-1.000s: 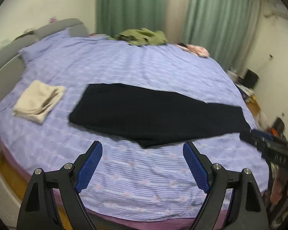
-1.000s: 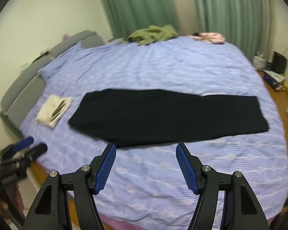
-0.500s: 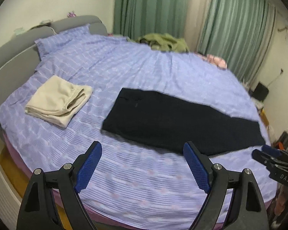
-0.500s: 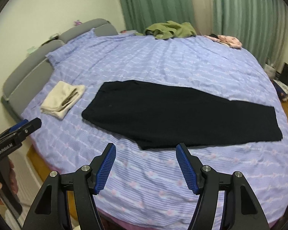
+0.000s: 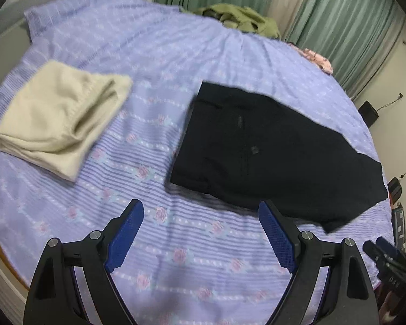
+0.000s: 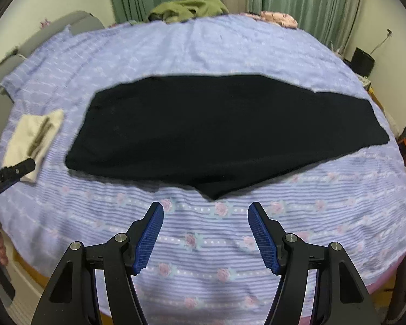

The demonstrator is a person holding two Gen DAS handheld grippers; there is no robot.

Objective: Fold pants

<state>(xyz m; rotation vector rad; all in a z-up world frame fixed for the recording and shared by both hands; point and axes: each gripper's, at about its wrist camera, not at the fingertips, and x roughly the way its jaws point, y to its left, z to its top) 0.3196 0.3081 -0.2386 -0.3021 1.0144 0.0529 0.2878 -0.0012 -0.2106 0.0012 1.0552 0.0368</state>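
Black pants (image 6: pixel 203 132) lie flat on the blue striped bed, folded lengthwise, waist to the left and leg ends to the right. In the left wrist view the pants (image 5: pixel 270 149) show their waist end. My left gripper (image 5: pixel 201 233) is open and empty above the bedsheet, just short of the waist's near corner. My right gripper (image 6: pixel 204 230) is open and empty above the sheet, just short of the pants' near edge. The left gripper (image 6: pixel 5 178) shows at the left edge of the right wrist view, and the right gripper (image 5: pixel 387 260) at the lower right of the left wrist view.
A folded beige garment (image 5: pixel 59 119) lies left of the pants, also in the right wrist view (image 6: pixel 32 140). Green clothes (image 6: pixel 189 6) and a pink item (image 6: pixel 278 17) lie at the bed's far edge by green curtains. A grey headboard (image 6: pixel 75 24) is at the left. Dark boxes (image 6: pixel 362 59) stand on the floor at the right.
Both grippers have moved closer to the bed and the pants. The left one has swung left toward the waist end. Both stay open.
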